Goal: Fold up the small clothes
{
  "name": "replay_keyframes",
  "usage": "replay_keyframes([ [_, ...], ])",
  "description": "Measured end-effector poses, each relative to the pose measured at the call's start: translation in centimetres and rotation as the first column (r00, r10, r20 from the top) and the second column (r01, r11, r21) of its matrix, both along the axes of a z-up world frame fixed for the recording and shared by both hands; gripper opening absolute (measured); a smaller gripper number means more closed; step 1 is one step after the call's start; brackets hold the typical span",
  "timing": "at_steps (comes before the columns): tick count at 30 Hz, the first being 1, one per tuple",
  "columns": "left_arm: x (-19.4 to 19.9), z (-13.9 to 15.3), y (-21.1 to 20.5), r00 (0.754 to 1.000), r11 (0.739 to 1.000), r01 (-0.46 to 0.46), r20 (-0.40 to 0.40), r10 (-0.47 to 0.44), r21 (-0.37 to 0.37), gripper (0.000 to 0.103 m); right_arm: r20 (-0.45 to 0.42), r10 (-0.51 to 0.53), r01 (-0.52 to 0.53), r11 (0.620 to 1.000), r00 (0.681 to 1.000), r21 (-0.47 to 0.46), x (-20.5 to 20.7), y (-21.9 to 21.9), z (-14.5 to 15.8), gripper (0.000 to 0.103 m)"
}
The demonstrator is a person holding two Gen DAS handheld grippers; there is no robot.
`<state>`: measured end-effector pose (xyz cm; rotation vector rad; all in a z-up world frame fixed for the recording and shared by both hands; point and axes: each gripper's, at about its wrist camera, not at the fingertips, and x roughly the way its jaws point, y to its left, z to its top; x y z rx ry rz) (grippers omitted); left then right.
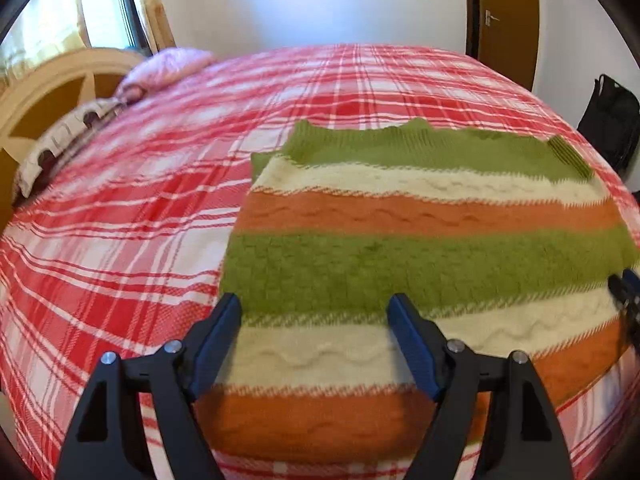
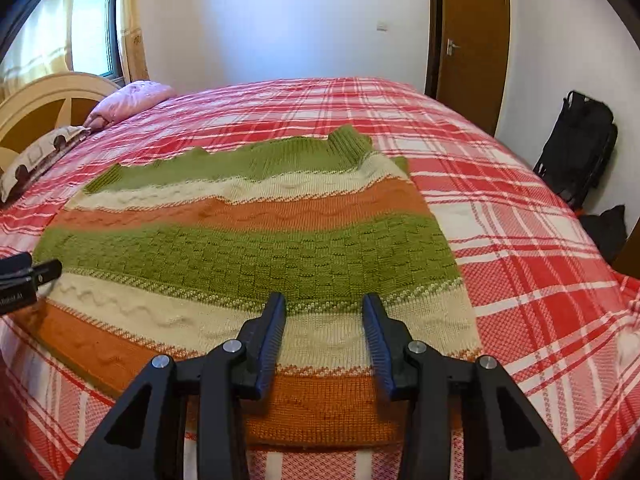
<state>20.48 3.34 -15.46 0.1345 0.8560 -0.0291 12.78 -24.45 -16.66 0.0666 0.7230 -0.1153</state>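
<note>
A knitted garment in green, cream and orange stripes lies flat on the bed, its green ribbed edge at the far side. My left gripper hovers over its near left part, jaws wide open, nothing between them. In the right wrist view the same striped knit spreads across the bed, and my right gripper stands open over its near right part with only cloth below the gap. The right gripper's tip shows at the left view's right edge; the left gripper's tip shows at the right view's left edge.
The bed carries a red and white plaid cover. A pink pillow and a patterned pillow lie by the wooden headboard at far left. A brown door and a black bag stand beyond the bed's right side.
</note>
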Motion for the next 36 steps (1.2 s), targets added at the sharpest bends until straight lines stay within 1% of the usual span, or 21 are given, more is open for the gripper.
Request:
replay_keyframes([
  [2,0.0,-0.1,0.1,1.0,1.0,-0.009,-0.011,0.009,-0.003,0.083,0.015,0.003,-0.003,1.0,1.0,0.003,-0.3,0.0,-0.1,0.044],
  [5,0.2,-0.3,0.7,0.999,0.999,-0.031,-0.04,0.03,-0.045,0.083,0.025,0.003,-0.002,1.0,1.0,-0.01,-0.5,0.2,-0.3,0.044],
  [7,0.0,-0.4,0.6,0.998,0.999,-0.034,-0.045,0.033,-0.041,0.083,0.03,0.005,-0.004,1.0,1.0,-0.01,-0.4,0.2,-0.3,0.045],
  [13,-1.3,0.1,0.2,0.999,0.999,-0.036,-0.033,0.036,-0.006,0.083,0.04,0.017,-0.017,1.0,0.999,0.01,-0.2,0.0,-0.3,0.049],
  [17,-1.5,1.2,0.3,0.999,0.999,-0.036,-0.003,0.036,-0.008,0.083,0.042,0.021,-0.021,1.0,0.999,0.004,-0.3,0.2,-0.4,0.051],
  [19,-1.5,1.7,0.4,0.999,0.999,-0.033,0.017,0.033,-0.007,0.086,0.044,0.021,-0.021,1.0,0.999,0.005,-0.3,0.2,-0.4,0.051],
  [20,-1.4,1.9,0.4,0.999,0.999,-0.032,0.024,0.032,-0.006,0.091,0.044,0.021,-0.021,1.0,0.999,0.006,-0.3,0.2,-0.4,0.051],
  [25,-1.6,2.8,0.3,0.998,1.0,-0.031,0.061,0.03,0.006,0.092,0.041,0.022,-0.022,1.0,0.999,0.001,-0.3,0.2,-0.5,0.052],
  [27,-1.4,2.9,0.5,0.997,0.999,-0.037,0.06,0.037,-0.007,0.097,0.038,0.023,-0.023,1.0,0.999,-0.004,-0.3,0.3,-0.5,0.053],
  [29,-0.9,2.9,0.7,0.998,0.999,-0.038,0.055,0.04,-0.02,0.097,0.03,0.021,-0.021,1.0,0.999,-0.008,-0.2,0.3,-0.4,0.053],
  [30,-0.8,2.8,0.6,0.998,0.999,-0.037,0.055,0.037,-0.016,0.097,0.022,0.021,-0.02,1.0,1.0,-0.011,-0.1,0.3,-0.3,0.053],
  [32,-0.3,2.7,0.5,0.998,0.999,-0.035,0.05,0.034,0.018,0.097,-0.015,0.01,-0.01,1.0,1.0,-0.009,0.1,0.3,0.2,0.053],
  [33,0.1,2.6,0.7,0.998,0.999,-0.036,0.044,0.035,0.027,0.097,-0.016,-0.005,0.005,1.0,1.0,-0.011,0.0,0.4,0.6,0.053],
  [34,0.4,2.7,1.2,0.999,0.999,-0.039,0.035,0.038,0.019,0.097,0.021,-0.006,0.006,1.0,1.0,0.002,-0.5,0.7,1.7,0.053],
  [36,0.7,3.0,2.8,0.998,0.998,-0.053,0.027,0.054,-0.021,0.097,0.063,0.029,-0.03,0.999,0.998,0.013,-0.8,1.9,3.1,0.053],
])
